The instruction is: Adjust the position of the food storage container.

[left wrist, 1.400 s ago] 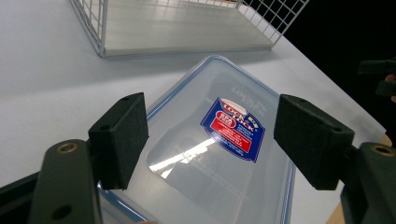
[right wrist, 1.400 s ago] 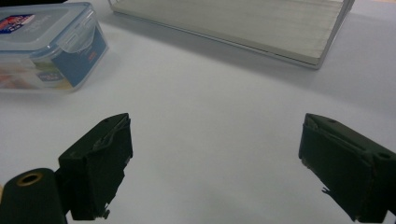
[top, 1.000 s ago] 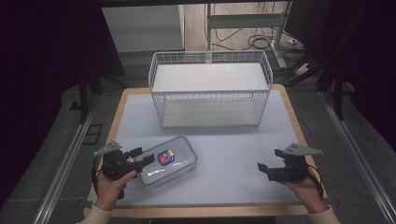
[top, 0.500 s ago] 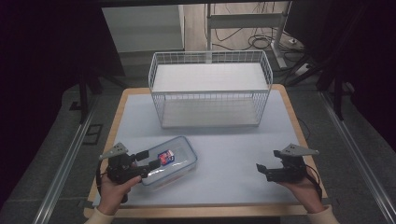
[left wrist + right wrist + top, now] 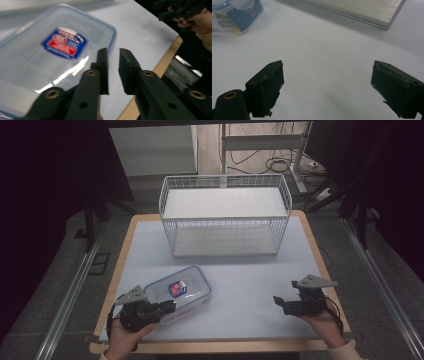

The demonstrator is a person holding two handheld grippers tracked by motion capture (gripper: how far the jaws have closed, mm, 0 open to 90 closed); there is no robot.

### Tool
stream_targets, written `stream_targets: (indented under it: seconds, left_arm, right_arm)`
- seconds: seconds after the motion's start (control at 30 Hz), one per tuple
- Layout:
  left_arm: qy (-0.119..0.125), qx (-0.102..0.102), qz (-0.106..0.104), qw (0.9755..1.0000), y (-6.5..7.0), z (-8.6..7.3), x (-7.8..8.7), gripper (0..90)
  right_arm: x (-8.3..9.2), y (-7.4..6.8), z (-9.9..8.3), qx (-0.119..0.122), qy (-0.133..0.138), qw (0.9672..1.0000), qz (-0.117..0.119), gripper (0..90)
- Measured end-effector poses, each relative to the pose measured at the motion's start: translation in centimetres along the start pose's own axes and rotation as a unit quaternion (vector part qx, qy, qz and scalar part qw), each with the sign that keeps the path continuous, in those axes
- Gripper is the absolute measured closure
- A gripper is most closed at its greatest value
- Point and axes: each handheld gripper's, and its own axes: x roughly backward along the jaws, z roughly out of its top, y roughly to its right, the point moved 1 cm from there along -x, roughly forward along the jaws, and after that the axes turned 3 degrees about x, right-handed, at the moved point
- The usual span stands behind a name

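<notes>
Container [image 5: 177, 292]: a clear plastic box with a blue-rimmed lid and a red-and-blue label is lying flat on the near-left part of the white table [image 5: 250, 285], in front of the wire basket [image 5: 225, 215].
Left gripper [image 5: 167, 307]: is being held at the container's near edge; the jaws have just been closing and are now standing narrowly apart, as seen in the left gripper view [image 5: 113, 72].
Grip: the container's edge is lying beside the jaws in the left gripper view; whether the pads are pressing on it cannot be told.
Right gripper [image 5: 277, 301]: is being held over bare table at the near right, well apart from the container; the jaws are standing wide apart with nothing between them [image 5: 327, 87].
</notes>
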Motion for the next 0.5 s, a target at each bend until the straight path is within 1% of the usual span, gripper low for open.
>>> stream_targets:
  seconds: [0.07,0.2,0.23,0.27,0.4,0.43,0.5]
  left_arm:
    - [-0.004,0.002,-0.001,1.0000,0.1,-0.2,0.0,85.7]
    - [-0.016,0.005,0.002,0.9999,0.3,-0.7,-0.3,87.7]
    - [-0.020,0.006,0.002,0.9998,0.4,-0.9,-0.4,88.9]
    - [-0.020,0.006,0.002,0.9998,0.4,-0.9,-0.4,89.1]
    - [-0.036,-0.006,0.001,0.9993,1.1,-1.6,-0.8,89.2]
    - [-0.046,-0.010,0.001,0.9989,1.3,-1.8,-1.0,89.2]
    - [-0.056,-0.013,0.003,0.9984,1.4,-2.2,-1.3,89.3]
  right_arm:
    - [0.0,0.0,0.0,0.000,0.000,1.0000,0.000,11.1]
    - [-0.1,0.0,0.0,0.004,-0.005,1.0000,-0.002,11.1]
    - [-0.2,0.0,-0.1,0.005,-0.009,0.9999,-0.007,11.1]
    - [-0.2,0.0,-0.1,0.005,-0.009,0.9999,-0.007,11.1]
    - [-0.1,0.0,-0.1,0.005,-0.008,0.9999,-0.008,11.2]
    - [-0.2,0.0,-0.1,0.005,-0.008,0.9999,-0.007,11.2]
    - [-0.2,0.0,-0.1,0.006,-0.010,0.9999,-0.007,11.2]
